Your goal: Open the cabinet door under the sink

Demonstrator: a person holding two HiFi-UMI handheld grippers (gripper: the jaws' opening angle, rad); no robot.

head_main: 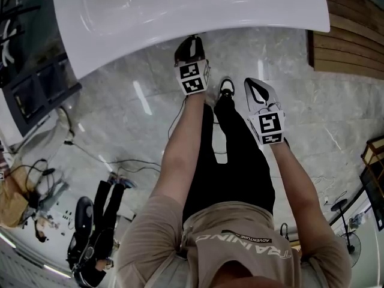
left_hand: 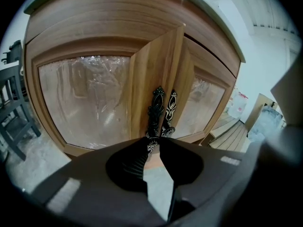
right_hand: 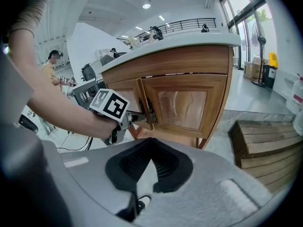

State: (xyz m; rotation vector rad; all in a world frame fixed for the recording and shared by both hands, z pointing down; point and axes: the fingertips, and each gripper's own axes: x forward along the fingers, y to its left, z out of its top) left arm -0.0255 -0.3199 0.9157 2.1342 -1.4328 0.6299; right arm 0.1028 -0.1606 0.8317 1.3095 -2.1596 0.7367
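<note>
The wooden cabinet [right_hand: 185, 103] under the white sink [head_main: 180, 17] has two doors with plastic-wrapped panels. The left door [left_hand: 85, 100] stands slightly ajar, its free edge out in front of the right door [left_hand: 206, 105]. Each door carries an ornate black handle. My left gripper [left_hand: 152, 143] is shut on the lower end of the left door's handle [left_hand: 155, 109]; the right gripper view shows it at the door edge [right_hand: 135, 115]. My right gripper [right_hand: 150, 142] hangs back from the cabinet, shut on nothing. In the head view, the left gripper [head_main: 189, 45] reaches under the sink rim and the right gripper [head_main: 256, 86] is lower right.
My legs and a shoe [head_main: 226, 89] stand between the grippers. Stacked wooden boards [right_hand: 265, 141] lie to the cabinet's right. Cables [head_main: 120, 161] run across the marble floor at the left, near a crouching person [head_main: 90, 233]. A grey chair [left_hand: 12, 108] stands left of the cabinet.
</note>
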